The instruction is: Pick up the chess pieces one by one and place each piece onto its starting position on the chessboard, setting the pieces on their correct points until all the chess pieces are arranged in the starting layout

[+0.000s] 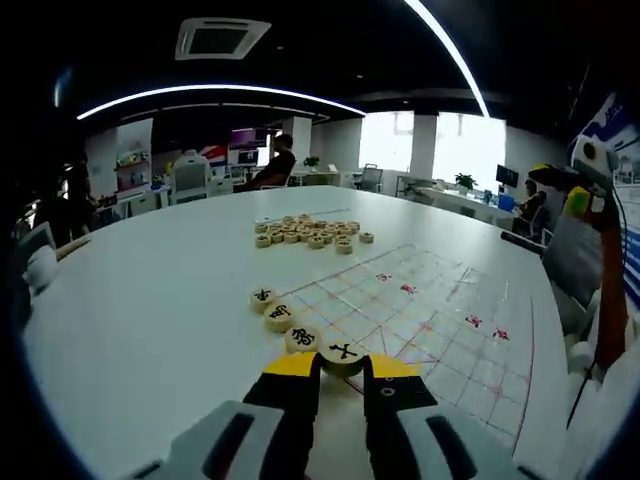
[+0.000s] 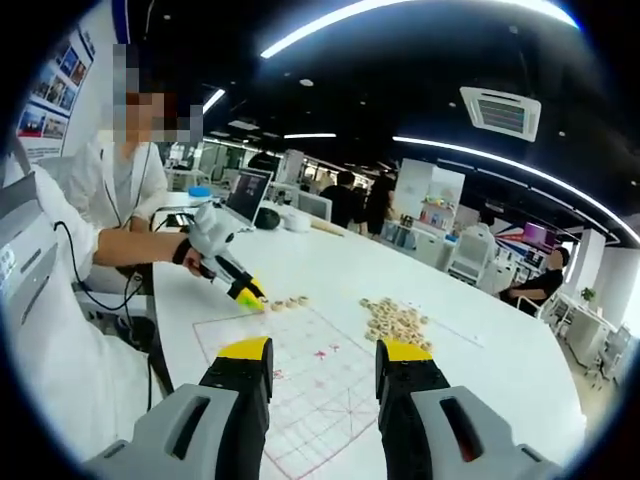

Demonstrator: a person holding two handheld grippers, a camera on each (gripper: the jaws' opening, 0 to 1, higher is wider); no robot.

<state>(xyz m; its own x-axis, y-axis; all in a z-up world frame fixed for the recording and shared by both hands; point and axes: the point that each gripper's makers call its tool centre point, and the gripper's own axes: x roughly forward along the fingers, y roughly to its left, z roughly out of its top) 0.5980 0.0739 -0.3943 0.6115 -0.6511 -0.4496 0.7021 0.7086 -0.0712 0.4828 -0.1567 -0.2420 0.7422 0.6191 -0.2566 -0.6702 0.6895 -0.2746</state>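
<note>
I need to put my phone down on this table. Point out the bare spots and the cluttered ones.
Bare: the round white table left of the row of four round wooden chess pieces, and most of the red-lined chessboard sheet. Crowded: the heap of wooden pieces beyond the board, and the row's corner.

Wood pcs [image 1: 342, 354], glossy white table [image 1: 150, 310], thin printed board [image 1: 430, 310].

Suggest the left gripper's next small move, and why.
Probably open the left gripper and back off: the piece between its jaws seems to sit on the chessboard edge, fourth in line after three placed pieces. The pile awaits.
</note>
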